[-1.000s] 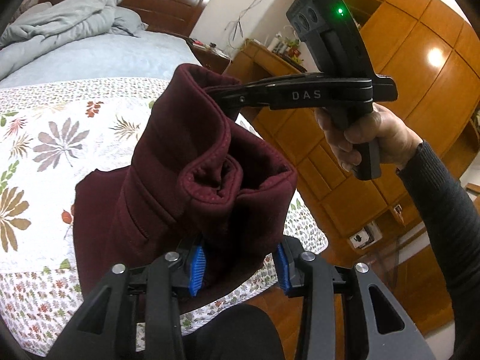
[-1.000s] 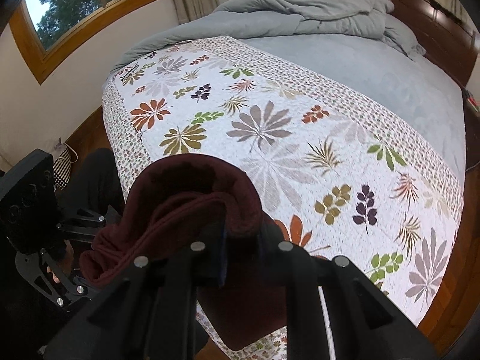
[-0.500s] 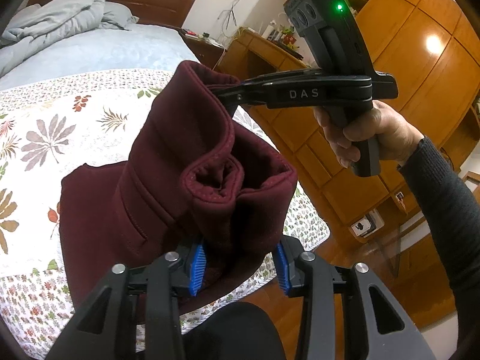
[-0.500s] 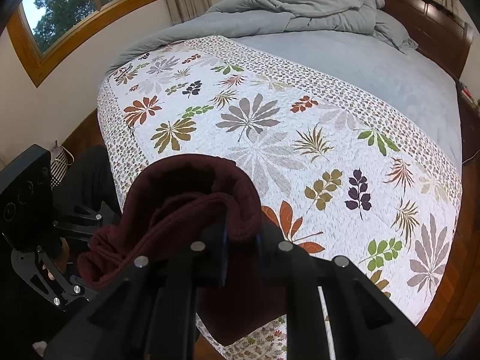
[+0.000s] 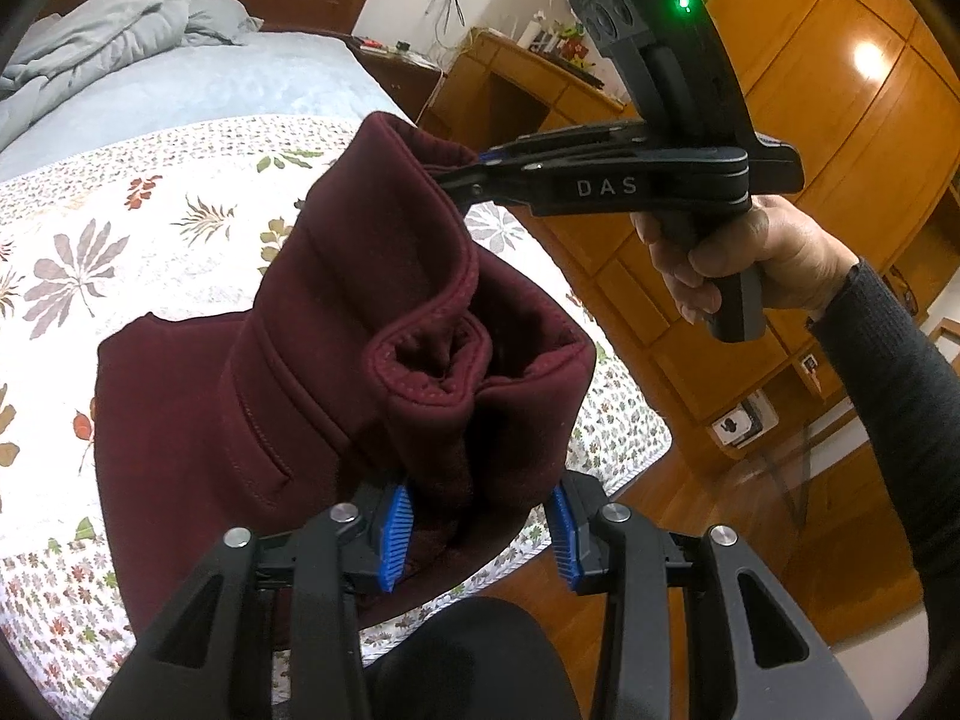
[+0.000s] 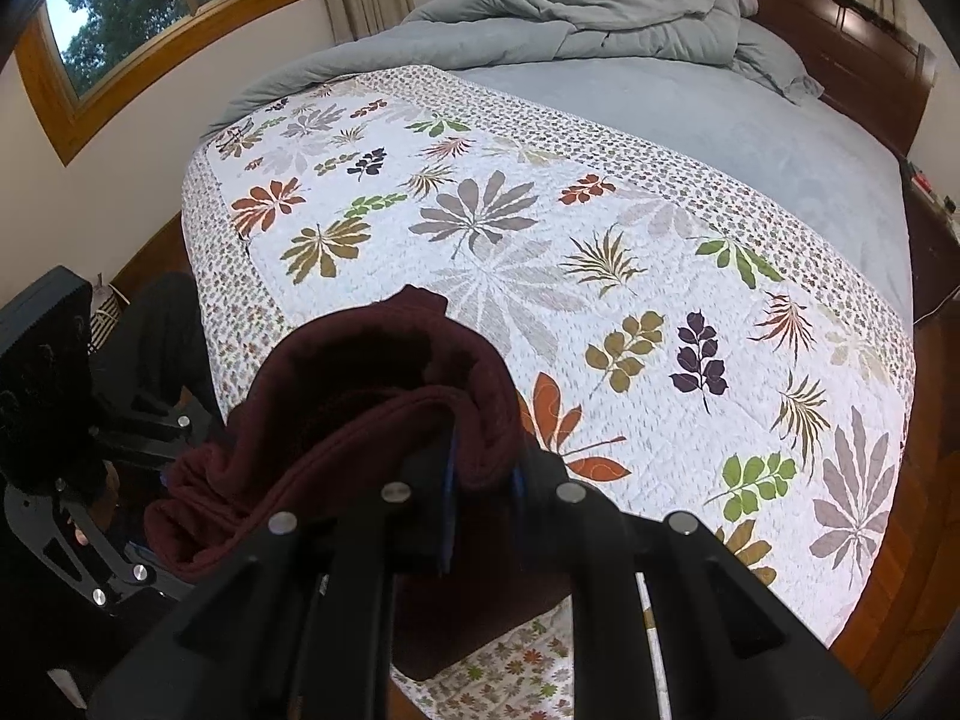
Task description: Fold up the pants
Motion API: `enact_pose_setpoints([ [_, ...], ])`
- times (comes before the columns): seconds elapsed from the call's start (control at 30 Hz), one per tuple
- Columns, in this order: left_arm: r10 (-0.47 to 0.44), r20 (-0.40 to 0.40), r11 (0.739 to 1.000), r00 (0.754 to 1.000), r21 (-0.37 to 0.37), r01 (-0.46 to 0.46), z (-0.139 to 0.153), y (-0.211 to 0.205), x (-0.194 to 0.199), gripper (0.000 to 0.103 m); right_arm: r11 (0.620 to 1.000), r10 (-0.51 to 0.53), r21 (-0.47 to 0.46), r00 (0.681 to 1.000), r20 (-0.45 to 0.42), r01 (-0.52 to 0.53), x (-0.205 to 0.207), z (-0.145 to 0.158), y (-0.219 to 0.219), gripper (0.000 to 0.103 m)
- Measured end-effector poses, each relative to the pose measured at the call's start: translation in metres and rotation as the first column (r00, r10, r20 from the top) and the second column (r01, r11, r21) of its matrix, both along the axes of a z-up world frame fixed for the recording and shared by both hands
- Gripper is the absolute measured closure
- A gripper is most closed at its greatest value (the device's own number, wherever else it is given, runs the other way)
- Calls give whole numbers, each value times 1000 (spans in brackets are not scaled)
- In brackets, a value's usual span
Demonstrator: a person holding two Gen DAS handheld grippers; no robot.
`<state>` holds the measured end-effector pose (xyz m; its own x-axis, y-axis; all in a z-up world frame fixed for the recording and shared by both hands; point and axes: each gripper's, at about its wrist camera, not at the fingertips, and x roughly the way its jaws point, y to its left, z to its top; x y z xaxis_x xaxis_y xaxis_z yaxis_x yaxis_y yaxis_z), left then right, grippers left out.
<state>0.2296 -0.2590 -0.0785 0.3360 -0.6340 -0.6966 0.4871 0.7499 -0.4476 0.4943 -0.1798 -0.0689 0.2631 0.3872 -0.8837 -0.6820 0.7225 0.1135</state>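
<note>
Presently both tools, left tool (image 5: 477, 531) and right tool (image 6: 483, 507), clamp pants (image 5: 336, 360) waistband; legs hang bedward.

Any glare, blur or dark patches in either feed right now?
Left wrist view: sharp, lamp glare on the wardrobe, fisheye bending edges. Right wrist view: pants and right tongs are underlit, quilt slightly soft, window bright.
</note>
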Motion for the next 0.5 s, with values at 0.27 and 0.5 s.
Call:
enact_pose_setpoints([
  [0.27, -19, -23, 999, 1000, 35, 20, -16, -16, 5, 65, 1000, -5, -7, 1000, 2, 5, -1, -19, -15, 89],
  [0.5, -33, -47, 997, 998, 65, 36, -32, -30, 10, 65, 1000, -21, 2, 1000, -9, 21, -2, -39, -31, 89],
])
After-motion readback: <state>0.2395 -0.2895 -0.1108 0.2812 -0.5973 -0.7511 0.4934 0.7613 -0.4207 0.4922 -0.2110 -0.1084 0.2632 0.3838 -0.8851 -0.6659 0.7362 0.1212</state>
